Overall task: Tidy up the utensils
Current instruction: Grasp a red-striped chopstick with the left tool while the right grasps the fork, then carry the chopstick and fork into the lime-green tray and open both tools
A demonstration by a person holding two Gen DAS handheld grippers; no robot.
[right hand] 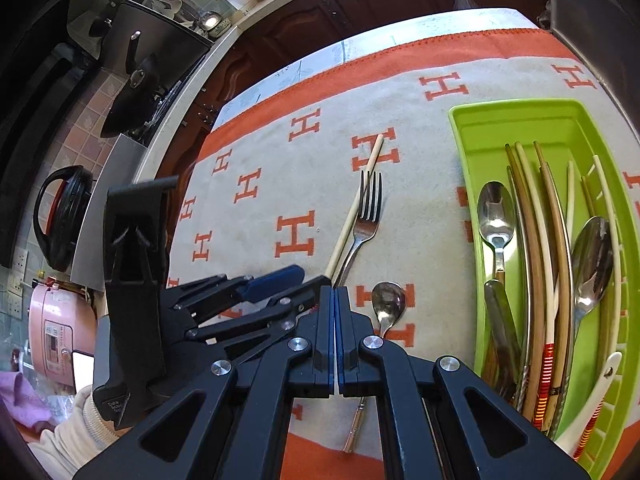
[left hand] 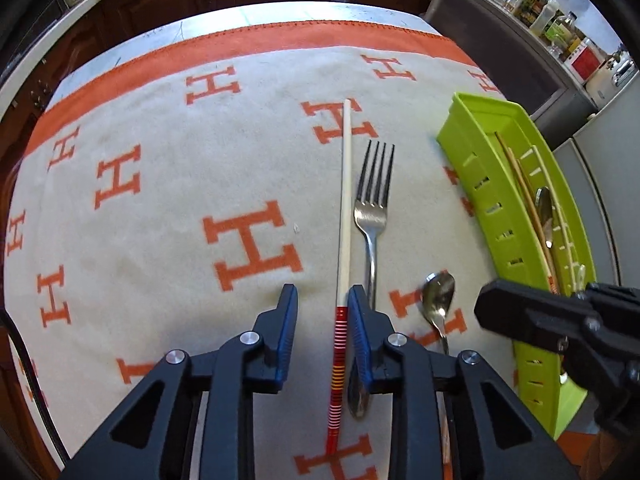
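Left gripper (left hand: 322, 312) straddles the chopstick (left hand: 345, 216), pads not yet pressing it.
Right gripper (right hand: 335, 300), clenched and empty, hangs above a spoon (right hand: 387, 304) beside the green tray (right hand: 464, 184).

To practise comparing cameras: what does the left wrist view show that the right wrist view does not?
Left wrist only: the chopstick's red striped end between the left tool's fingers; shelf bottles.
Right wrist only: the tray's full contents; a pink cooker; a sleeve.
Both: the fork, the spoon, the cloth.
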